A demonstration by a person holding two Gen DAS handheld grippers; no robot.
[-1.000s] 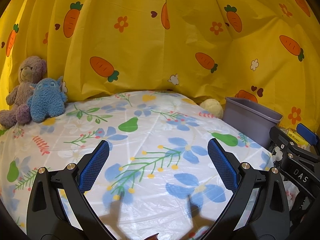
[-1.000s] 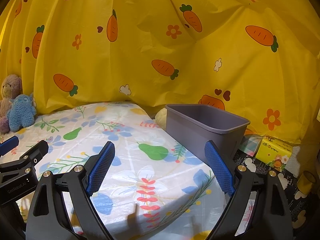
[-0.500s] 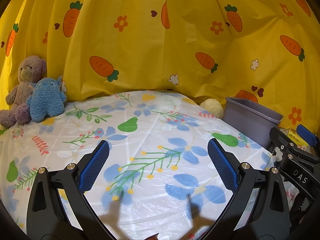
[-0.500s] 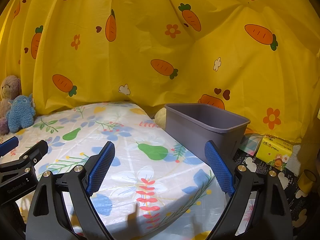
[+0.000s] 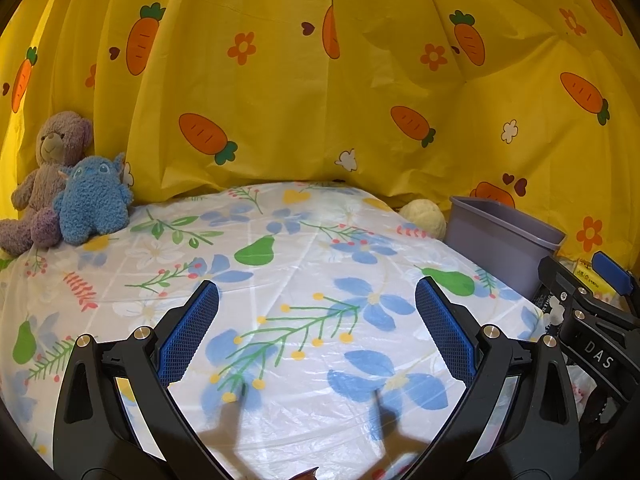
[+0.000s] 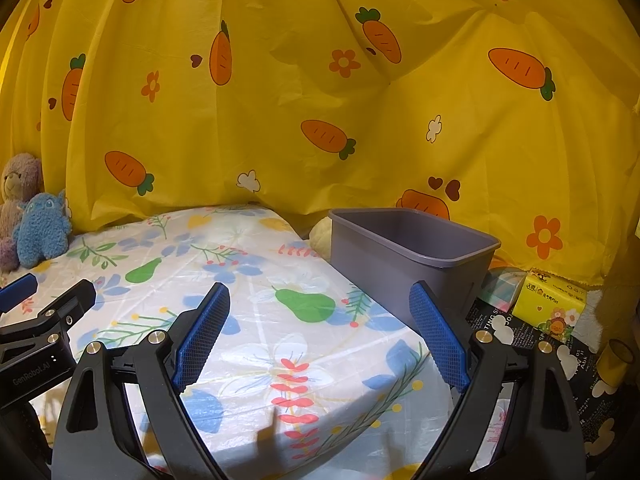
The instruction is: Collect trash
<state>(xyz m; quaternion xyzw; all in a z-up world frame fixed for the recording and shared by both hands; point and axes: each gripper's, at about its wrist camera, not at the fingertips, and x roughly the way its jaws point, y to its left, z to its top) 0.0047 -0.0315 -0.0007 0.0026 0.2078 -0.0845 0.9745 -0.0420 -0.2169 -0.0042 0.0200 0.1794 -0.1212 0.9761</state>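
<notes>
A yellow carrot-print curtain (image 5: pixel 280 92) hangs behind the table, whose floral plastic cover (image 5: pixel 304 272) shines under overhead light. Two plush toys (image 5: pixel 68 196) sit at its far left corner.

purple teddy (image 5: pixel 50 176) | blue plush (image 5: pixel 93 199) touching it | carrot curtain (image 5: pixel 280 92) | floral tablecloth (image 5: pixel 280 280)
</notes>
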